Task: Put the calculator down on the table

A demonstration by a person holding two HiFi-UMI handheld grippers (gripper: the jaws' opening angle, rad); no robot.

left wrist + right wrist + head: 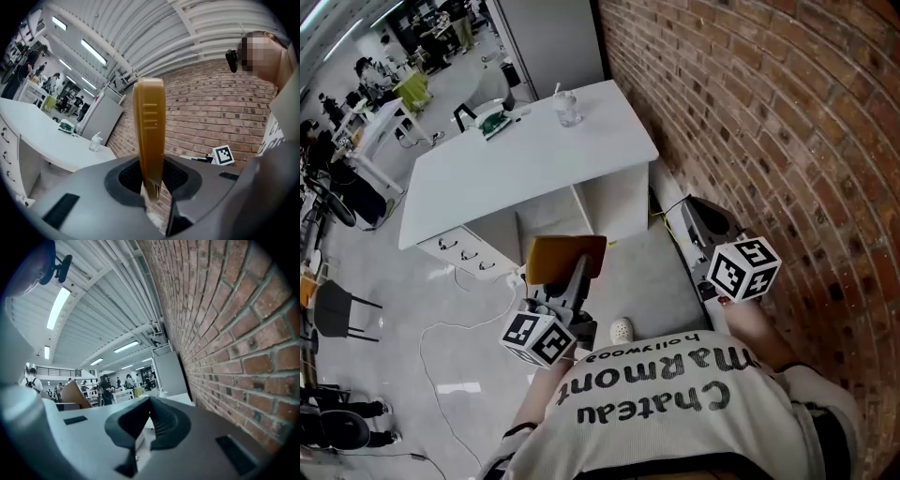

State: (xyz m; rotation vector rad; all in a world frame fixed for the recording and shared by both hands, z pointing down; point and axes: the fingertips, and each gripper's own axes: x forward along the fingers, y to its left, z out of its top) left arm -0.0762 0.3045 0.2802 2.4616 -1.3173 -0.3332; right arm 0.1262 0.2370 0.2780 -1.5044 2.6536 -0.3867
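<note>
The calculator is a flat amber-brown slab, held in the air in front of the white table. My left gripper is shut on its lower end. In the left gripper view the calculator stands edge-on, rising from between the black pads of the left gripper. My right gripper hangs to the right, close to the brick wall, apart from the calculator. Its jaws meet with nothing between them. The calculator also shows at the left of the right gripper view.
A clear bottle and a green object stand at the table's far side. Drawers and an open bay sit under the table. The brick wall runs along the right. A white cable lies on the floor, a chair at left.
</note>
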